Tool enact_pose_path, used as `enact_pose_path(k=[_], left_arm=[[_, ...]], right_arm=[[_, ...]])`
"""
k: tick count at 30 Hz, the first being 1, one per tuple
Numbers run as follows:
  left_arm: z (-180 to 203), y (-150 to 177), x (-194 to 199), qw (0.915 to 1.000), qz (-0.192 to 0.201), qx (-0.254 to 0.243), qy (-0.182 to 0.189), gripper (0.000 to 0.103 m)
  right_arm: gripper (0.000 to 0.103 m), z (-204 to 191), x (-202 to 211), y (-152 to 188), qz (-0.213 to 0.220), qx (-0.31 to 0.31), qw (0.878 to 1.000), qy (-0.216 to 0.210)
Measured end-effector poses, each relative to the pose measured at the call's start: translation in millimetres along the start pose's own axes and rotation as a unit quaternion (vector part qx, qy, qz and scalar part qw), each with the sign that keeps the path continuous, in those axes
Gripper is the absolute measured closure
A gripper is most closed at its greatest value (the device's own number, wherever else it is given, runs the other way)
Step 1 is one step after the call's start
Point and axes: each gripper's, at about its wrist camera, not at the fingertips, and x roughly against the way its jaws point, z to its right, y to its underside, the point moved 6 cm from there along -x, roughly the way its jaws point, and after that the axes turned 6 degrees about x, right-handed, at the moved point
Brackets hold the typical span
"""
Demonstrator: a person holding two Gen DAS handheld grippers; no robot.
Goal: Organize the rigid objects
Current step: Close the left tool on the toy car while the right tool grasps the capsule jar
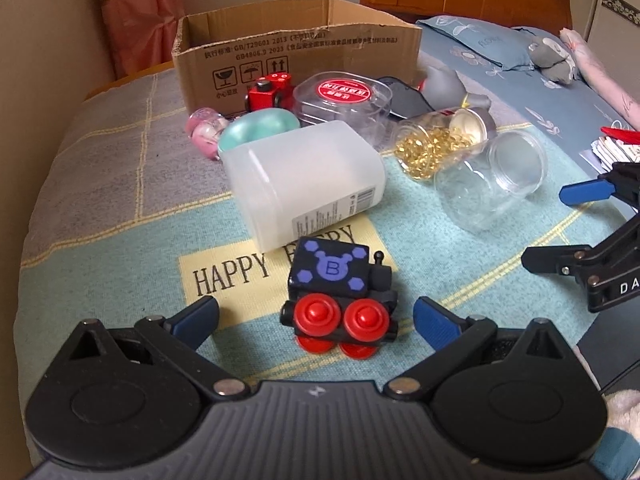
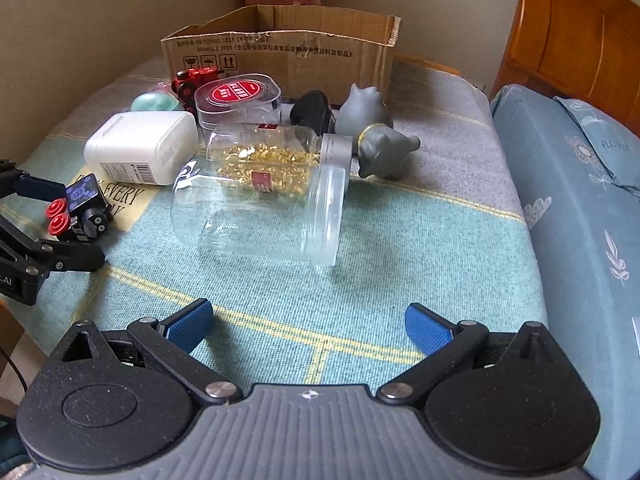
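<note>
A black toy train [image 1: 340,300] with red wheels and a purple B on top lies on the blanket between the fingers of my open left gripper [image 1: 316,318]; it also shows in the right wrist view [image 2: 78,212]. My right gripper [image 2: 308,326] is open and empty, short of an empty clear jar [image 2: 260,216] lying on its side. A white plastic container [image 1: 304,184], a jar of golden capsules [image 2: 276,152], a clear red-lidded box [image 2: 240,98], a red toy [image 1: 270,90] and a grey figure [image 2: 374,132] lie in front of an open cardboard box [image 1: 296,52].
A teal bowl [image 1: 260,128] and a pink item [image 1: 204,130] lie left of the box. A dark object [image 2: 312,112] lies beside the grey figure. A blue pillow [image 2: 580,200] and wooden headboard [image 2: 580,36] are on the right. The blanket edge drops off at left.
</note>
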Motion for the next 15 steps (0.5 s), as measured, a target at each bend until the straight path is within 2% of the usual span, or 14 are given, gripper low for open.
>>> enact_pose_path(k=[11,15], left_arm=[[0.1,0.7,0.9,0.9999,0.009,-0.005,0.002,0.0],[7.6,-2.7,-1.4,0.9995,0.004,-0.028,0.017,0.003]], right_arm=[[0.0,-0.6,1.7,2.0,0.028,0.005,1.0,-0.001],[0.0,0.0,0.3,0.8,0.029,0.004,1.0,-0.001]])
